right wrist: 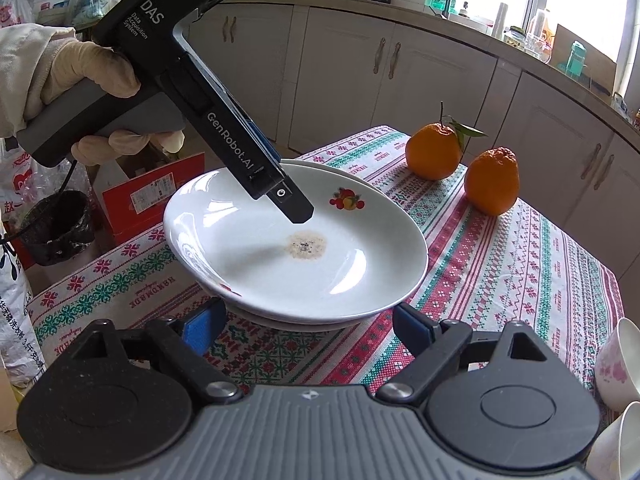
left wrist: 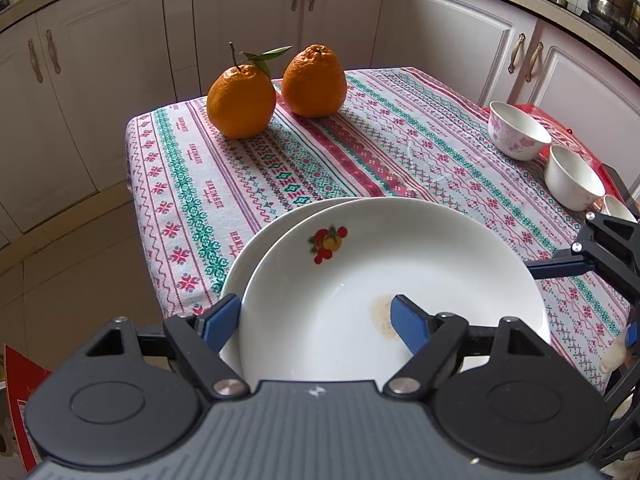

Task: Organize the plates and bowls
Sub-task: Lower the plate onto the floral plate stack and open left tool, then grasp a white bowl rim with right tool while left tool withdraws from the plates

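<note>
Left gripper (left wrist: 316, 322) tilted over plate (left wrist: 384, 264)

The top plate (left wrist: 384, 280) rests on a lower plate (left wrist: 248, 256), shifted slightly off it, and both sit on the table (left wrist: 192, 184). Seen from the left wrist view, two oranges (left wrist: 241, 100) stand side by side behind the plates, near the table's far edge. To the right of the plates, bowls (left wrist: 518, 130) line the table's right edge. The left gripper (left wrist: 316, 324) straddles the top plate's near rim, one finger (left wrist: 408, 322) inside it.
</note>
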The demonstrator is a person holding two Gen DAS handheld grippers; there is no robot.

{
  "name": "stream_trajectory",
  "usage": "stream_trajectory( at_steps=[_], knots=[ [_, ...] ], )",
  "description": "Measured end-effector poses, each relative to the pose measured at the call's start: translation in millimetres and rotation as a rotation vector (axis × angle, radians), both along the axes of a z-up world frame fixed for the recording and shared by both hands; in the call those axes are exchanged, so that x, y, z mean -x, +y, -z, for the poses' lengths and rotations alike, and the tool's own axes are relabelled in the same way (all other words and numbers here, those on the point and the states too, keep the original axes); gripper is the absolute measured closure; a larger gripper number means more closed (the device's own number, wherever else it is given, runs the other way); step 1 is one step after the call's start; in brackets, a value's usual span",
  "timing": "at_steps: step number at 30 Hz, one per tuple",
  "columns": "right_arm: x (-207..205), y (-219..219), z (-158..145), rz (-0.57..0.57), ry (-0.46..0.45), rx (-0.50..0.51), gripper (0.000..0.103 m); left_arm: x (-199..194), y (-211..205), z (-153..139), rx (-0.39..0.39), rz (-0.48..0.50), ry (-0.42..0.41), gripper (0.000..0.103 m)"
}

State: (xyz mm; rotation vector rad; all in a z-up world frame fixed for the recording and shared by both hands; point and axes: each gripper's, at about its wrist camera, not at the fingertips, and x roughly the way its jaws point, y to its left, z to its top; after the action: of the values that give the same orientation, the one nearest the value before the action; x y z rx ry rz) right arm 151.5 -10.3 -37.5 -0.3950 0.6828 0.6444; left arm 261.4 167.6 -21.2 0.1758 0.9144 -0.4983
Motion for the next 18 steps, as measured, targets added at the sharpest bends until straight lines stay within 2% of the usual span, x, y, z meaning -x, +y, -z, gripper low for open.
stream_trajectory(
  at_steps=[7, 12, 18],
  knots=[
    [3.4, -4.0, -2.5, 0.004, -0.005, -0.004, 0.001, -0.1, -2.1, -1.4, -0.035, -0.003, -0.032, 0.015],
    [6.2, -14.1, -7.6, 0.021, -0.007, -0.012, 0.000, 2.6, -1.6, -1.1, -0.059, -0.017, -0.060, 0.014],
    [12.8, -31.9, -19.8, 0.065, -0.025, -0.024, 0.000, 20.6, -12.7, -13.7, -0.074, -0.021, -0.144, 0.010]
  ],
)
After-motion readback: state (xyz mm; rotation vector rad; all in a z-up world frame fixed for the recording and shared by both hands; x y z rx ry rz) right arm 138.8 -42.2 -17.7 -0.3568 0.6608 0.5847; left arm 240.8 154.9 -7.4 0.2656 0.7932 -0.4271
